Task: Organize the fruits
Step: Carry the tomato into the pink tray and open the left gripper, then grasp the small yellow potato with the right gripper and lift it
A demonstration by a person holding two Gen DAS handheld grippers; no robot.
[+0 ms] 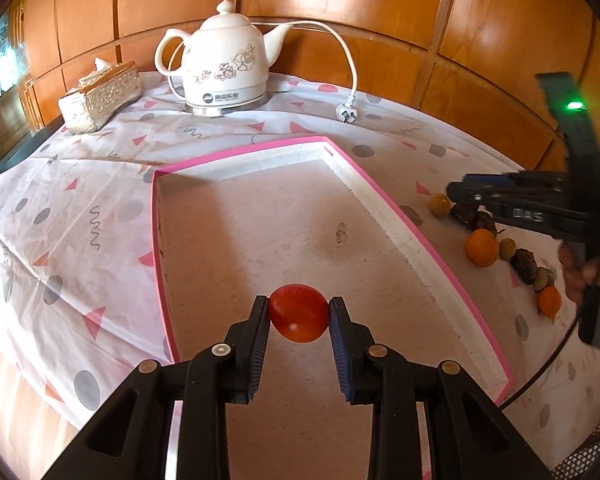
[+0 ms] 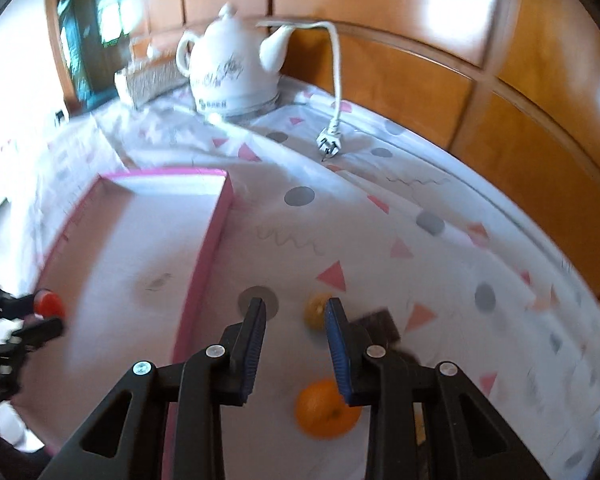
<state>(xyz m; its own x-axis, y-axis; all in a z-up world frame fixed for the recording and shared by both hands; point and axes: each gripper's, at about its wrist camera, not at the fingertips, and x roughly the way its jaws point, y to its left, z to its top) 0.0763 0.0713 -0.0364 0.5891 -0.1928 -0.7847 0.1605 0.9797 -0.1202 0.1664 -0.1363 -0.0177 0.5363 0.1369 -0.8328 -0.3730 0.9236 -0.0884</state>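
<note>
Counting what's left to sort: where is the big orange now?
Right wrist view: the big orange lies on the tablecloth right of the pink tray, under the open right gripper.

We see a round red tomato (image 1: 298, 313), glossy and smooth, pinched on both sides between our left fingers (image 1: 262, 320) and held above the near end of the pink-rimmed tray (image 1: 380, 196). The tray is a shallow rectangle with white inner walls and a bare pale floor. At about three o'clock from the tray, a loose row of fruit lies on the tabletop (image 1: 60, 184): a small yellowish fruit (image 1: 439, 204) at the far end, dark wrinkled pieces (image 1: 524, 263) scattered along it, a large orange (image 1: 481, 247) in the middle, and a smaller orange (image 1: 549, 300) nearest us. The pieces sit close together, some touching.
</note>
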